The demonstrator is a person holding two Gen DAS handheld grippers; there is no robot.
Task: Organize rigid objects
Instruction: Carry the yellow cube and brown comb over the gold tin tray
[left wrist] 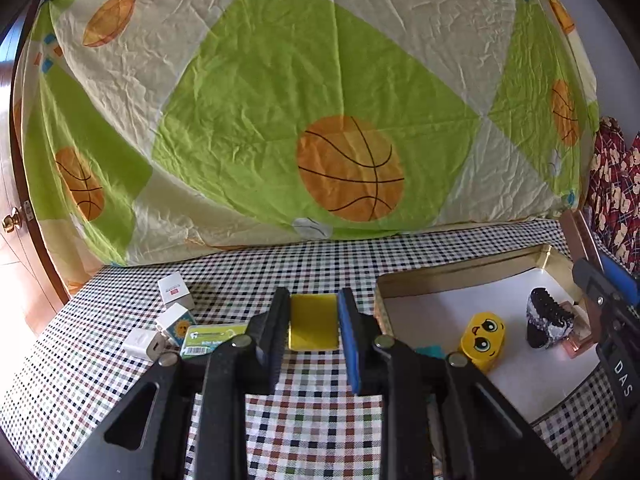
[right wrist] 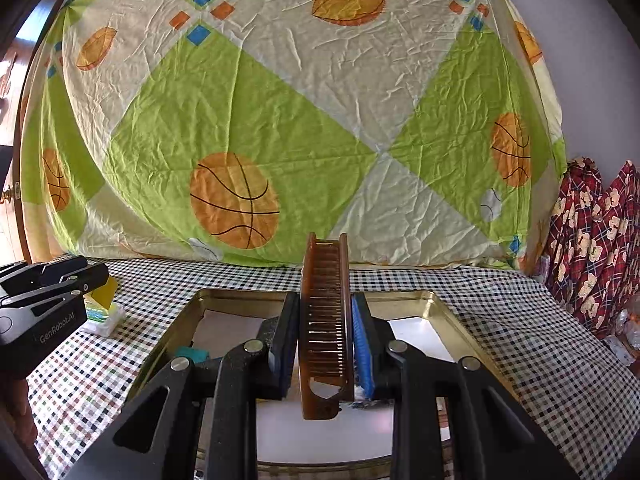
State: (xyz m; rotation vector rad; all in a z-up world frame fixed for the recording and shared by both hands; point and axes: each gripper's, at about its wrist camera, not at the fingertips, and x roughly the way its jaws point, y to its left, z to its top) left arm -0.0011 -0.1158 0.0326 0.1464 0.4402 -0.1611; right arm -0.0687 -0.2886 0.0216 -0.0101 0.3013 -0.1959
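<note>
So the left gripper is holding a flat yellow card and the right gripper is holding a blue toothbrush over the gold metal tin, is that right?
Not quite. The right gripper holds a brown translucent plastic comb, not a blue toothbrush, as the right wrist view shows. The rest stands: the left gripper holds the flat yellow card, and the comb is over the gold metal tin.

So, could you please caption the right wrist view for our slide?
Right tongs clamp a brown comb above the gold tin.

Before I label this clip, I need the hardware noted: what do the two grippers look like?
Both are black scissor-linkage frames with silver pivot rivets. The left gripper and right gripper carry blue pads on their fingers. The left one's side reads "GenRobot.AI"; the right one's shows "DAS". No sleeves or cables show.
</note>
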